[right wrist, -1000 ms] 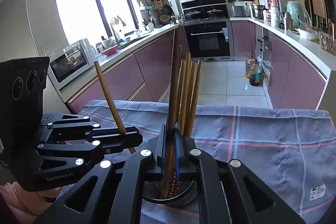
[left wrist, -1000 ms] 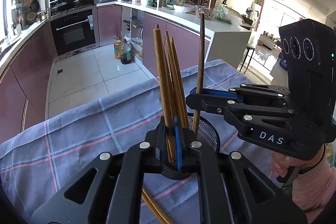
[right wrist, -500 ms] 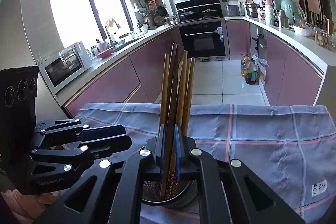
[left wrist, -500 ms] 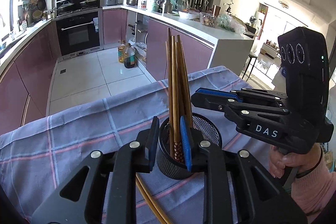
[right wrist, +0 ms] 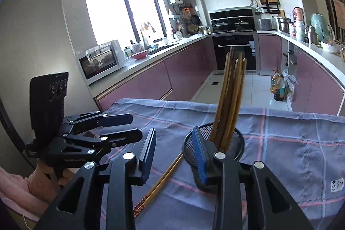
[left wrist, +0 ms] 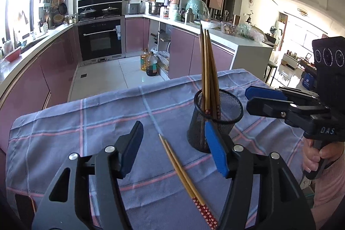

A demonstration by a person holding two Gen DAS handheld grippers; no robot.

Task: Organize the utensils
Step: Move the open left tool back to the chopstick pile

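Observation:
A black mesh holder [left wrist: 215, 120] stands on the blue checked cloth [left wrist: 86, 122] with several wooden chopsticks [left wrist: 208, 70] upright in it. A loose pair of chopsticks [left wrist: 183, 174] lies flat on the cloth just left of the holder. My left gripper [left wrist: 174, 148] is open and empty, low over the loose pair. My right gripper [right wrist: 174, 150] is open and empty, close to the holder [right wrist: 213, 148]; it shows at the right of the left wrist view [left wrist: 267, 98]. The loose pair [right wrist: 161, 178] runs between its fingers. The left gripper [right wrist: 116, 126] shows at the left there.
The cloth covers a table whose far edge [left wrist: 151, 85] drops to a tiled kitchen floor. Oil bottles [left wrist: 148, 63] stand on the floor by pink cabinets. A white label [right wrist: 336, 183] is sewn at the cloth's right side.
Both grippers have opened and let go of their chopsticks, which now stand in the holder. Both have drawn back from the holder, the left one toward the loose pair.

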